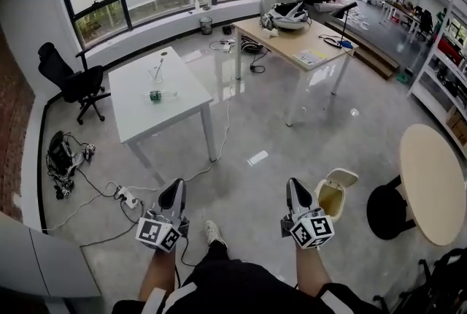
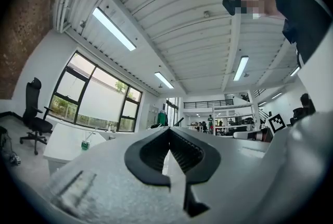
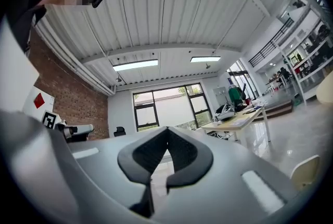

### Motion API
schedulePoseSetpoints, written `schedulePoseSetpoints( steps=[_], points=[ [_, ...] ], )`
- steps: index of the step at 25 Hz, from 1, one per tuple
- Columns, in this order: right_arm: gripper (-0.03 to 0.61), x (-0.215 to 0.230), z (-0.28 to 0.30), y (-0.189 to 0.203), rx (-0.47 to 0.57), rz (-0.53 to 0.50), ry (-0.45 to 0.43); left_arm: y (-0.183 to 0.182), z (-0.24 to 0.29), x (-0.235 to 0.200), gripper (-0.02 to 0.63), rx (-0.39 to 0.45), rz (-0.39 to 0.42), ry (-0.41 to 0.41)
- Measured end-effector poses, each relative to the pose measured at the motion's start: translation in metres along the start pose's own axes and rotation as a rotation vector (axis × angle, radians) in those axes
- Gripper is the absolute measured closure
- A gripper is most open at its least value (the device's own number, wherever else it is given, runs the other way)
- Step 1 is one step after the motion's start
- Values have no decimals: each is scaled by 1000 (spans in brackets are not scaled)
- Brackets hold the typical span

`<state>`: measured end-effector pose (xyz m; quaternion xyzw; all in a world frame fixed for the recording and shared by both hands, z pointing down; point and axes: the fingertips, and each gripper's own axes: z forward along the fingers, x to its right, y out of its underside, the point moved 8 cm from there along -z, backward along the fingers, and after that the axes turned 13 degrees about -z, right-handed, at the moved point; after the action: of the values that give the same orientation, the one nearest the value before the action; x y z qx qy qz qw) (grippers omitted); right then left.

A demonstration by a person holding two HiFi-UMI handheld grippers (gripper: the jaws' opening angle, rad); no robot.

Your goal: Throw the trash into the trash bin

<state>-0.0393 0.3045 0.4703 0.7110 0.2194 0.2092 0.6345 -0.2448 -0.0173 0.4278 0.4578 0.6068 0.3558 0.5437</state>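
Head view | left tongs [image 1: 175,185] closed | right tongs [image 1: 293,184] closed | trash bin [image 1: 332,197] open

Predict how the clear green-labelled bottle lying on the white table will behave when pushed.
The clear green-labelled bottle lies on its side, so it may roll. It looks like thin plastic: probably light and squashy.

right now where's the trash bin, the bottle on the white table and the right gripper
trash bin [image 1: 333,200], head view, inner wall
bottle [image 1: 155,95], head view, green label
right gripper [image 1: 295,182], head view, shut jaw tips
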Motion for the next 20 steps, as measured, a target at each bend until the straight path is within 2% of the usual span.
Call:
schedulePoseSetpoints(
  steps=[6,15,20],
  points=[
    [575,-13,82,9,4,-8,-135,0,15,-56,612,26,-9,-101],
    [577,-17,212,8,-3,-3,-171,-33,75,-151,612,44,3,-148],
    [577,-39,285,18,-14,-7,-211,-44,87,-209,612,54,-2,-188]
  ],
)
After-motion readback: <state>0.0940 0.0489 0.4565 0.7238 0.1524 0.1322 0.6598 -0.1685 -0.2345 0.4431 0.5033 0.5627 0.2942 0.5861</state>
